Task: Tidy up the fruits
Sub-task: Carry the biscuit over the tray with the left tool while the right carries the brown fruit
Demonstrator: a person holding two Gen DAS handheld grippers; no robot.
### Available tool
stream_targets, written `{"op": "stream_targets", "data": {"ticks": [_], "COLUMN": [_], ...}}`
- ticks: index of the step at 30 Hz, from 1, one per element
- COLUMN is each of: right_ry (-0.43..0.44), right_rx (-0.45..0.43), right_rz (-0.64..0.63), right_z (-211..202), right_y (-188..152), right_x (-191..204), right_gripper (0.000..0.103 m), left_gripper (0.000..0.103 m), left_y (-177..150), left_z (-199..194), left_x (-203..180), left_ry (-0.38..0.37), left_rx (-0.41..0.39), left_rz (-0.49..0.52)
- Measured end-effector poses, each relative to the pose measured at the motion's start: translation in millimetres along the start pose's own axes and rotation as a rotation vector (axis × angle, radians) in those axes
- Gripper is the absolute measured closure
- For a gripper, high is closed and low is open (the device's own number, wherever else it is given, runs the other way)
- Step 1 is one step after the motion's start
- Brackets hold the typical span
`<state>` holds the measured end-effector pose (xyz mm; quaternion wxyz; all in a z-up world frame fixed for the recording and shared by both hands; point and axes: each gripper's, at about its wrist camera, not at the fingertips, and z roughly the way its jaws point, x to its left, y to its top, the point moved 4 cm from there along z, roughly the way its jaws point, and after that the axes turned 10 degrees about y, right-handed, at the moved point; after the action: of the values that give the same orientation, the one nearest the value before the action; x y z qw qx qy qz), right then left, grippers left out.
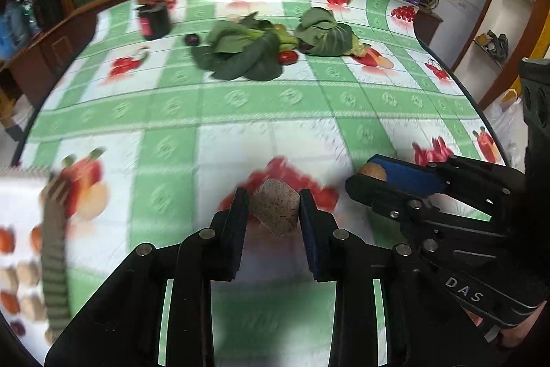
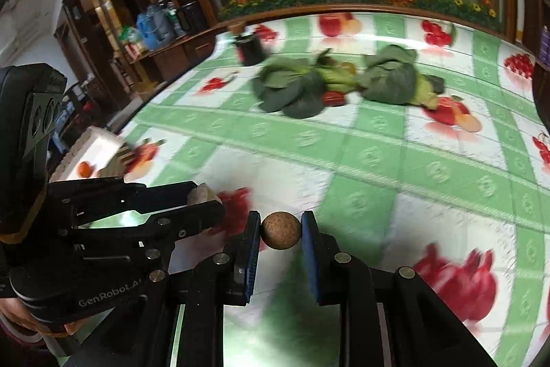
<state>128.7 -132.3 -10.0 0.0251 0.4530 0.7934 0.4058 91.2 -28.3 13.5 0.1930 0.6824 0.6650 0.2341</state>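
Observation:
My left gripper is shut on a pale, speckled, angular chunk of fruit above the checked tablecloth. In the right wrist view, the same chunk shows at the left gripper's tip. My right gripper is shut on a small round brown fruit. In the left wrist view, the right gripper hangs close on the right with the brown fruit in it. A white basket with a woven handle sits at the left and holds several small fruits.
At the far side of the table lie two bunches of leafy greens, a red fruit, a dark round fruit and a dark jar. The basket stands near the table's left edge. A person's hand holds the left gripper.

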Motion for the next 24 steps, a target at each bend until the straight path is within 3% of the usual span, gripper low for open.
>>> {"op": "stream_targets", "data": {"ticks": [10,24], "right_ry": [0.076,0.142], "right_rx": [0.017,0.054], "right_rz": [-0.036,-0.108], "right_z": [11.3,35.3], "right_y": [-21.4,-27.6], "right_x": [66.1,130.4], "right_gripper": [0.080,0.080], "left_gripper": [0.075,0.074], "left_y": [-47.7,-78.6], "left_z": [-52.5,-86.1], "left_x": [47.8,127.9], "left_ry": [0.085,0.216], "left_rx": [-0.057,-0.105], "left_rz": [-0.063,-0.162]}}
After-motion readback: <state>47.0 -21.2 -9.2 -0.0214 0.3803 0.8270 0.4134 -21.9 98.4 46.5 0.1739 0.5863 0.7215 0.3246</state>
